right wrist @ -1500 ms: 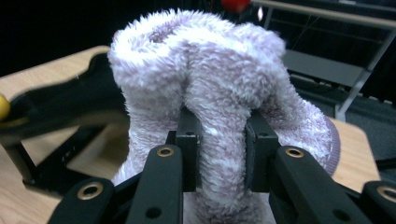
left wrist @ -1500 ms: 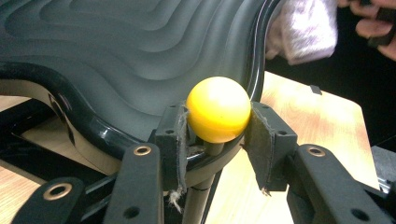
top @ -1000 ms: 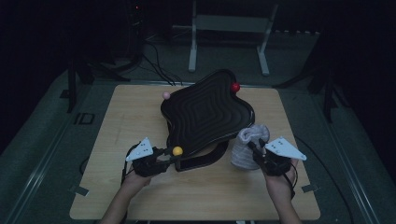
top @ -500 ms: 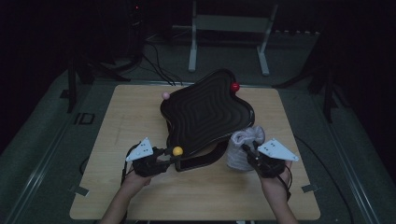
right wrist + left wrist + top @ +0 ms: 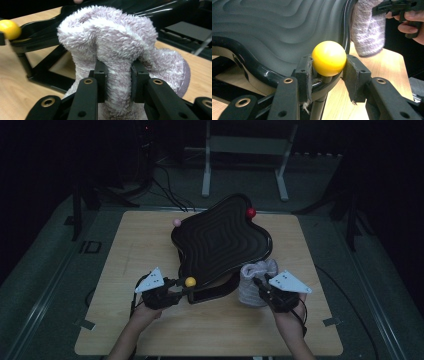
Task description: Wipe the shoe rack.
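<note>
Plainly, the left gripper (image 5: pixel 329 72) clamps the smooth yellow ball (image 5: pixel 329 61) at the near rim of the glossy, ripple-ridged black tray (image 5: pixel 220 242), mid-table toward its front edge. The right gripper (image 5: pixel 118 75) pinches a fluffy lilac cloth (image 5: pixel 117 45) beside that rim, perhaps touching it. Pushing the soft cloth hard could tip the tilted tray or wrench the ball free.

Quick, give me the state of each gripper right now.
Left gripper: closed on the yellow ball at the black tray's rim.
Right gripper: closed on the fluffy cloth.
</note>
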`<action>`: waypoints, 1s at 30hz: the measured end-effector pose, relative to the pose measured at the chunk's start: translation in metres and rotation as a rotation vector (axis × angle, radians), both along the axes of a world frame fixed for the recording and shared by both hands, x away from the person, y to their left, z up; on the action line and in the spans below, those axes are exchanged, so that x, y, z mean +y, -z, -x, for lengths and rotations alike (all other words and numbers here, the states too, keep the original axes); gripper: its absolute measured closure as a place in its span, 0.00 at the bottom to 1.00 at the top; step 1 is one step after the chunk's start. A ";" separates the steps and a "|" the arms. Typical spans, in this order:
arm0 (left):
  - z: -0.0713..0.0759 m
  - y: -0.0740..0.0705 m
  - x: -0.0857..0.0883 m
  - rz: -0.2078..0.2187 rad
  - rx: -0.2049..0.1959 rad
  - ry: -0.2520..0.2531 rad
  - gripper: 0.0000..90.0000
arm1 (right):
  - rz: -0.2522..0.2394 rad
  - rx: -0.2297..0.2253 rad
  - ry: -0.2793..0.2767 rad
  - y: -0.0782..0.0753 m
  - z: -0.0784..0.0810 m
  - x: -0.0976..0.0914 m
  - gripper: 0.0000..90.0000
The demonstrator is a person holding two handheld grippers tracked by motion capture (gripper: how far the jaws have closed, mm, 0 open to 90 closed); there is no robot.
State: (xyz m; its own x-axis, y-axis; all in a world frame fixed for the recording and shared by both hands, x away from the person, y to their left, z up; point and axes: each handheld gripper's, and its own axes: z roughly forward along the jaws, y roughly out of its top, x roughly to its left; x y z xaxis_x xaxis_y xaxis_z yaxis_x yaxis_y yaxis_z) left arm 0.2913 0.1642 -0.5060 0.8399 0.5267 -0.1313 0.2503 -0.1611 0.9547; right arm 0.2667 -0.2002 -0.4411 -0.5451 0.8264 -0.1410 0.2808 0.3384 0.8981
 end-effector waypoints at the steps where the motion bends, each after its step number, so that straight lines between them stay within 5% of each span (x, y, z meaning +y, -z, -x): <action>1: 0.000 0.000 0.000 0.000 0.001 0.001 0.67 | 0.005 -0.008 -0.008 -0.003 0.001 0.002 0.80; 7: 0.000 -0.001 0.000 -0.003 0.004 0.001 0.67 | -0.011 -0.046 -0.048 -0.018 0.005 0.013 0.80; 13: 0.000 0.000 -0.001 -0.001 0.004 0.003 0.67 | 0.019 0.020 -0.053 0.009 -0.004 0.021 0.80; 20: 0.000 0.000 0.000 -0.003 0.004 0.003 0.67 | 0.022 -0.030 -0.095 -0.007 0.006 0.034 0.80; 27: 0.000 0.000 -0.001 -0.002 0.005 0.005 0.67 | 0.047 0.045 -0.119 0.013 -0.006 0.044 0.80; 30: 0.000 -0.001 -0.001 -0.004 0.005 0.005 0.67 | 0.055 0.034 -0.136 0.009 -0.002 0.051 0.80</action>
State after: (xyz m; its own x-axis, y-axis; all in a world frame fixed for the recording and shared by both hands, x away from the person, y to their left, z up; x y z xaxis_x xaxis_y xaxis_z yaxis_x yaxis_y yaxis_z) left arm 0.2915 0.1634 -0.5053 0.8419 0.5228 -0.1337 0.2546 -0.1663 0.9526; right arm 0.2683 -0.1489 -0.4500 -0.6571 0.7358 -0.1636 0.2590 0.4242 0.8677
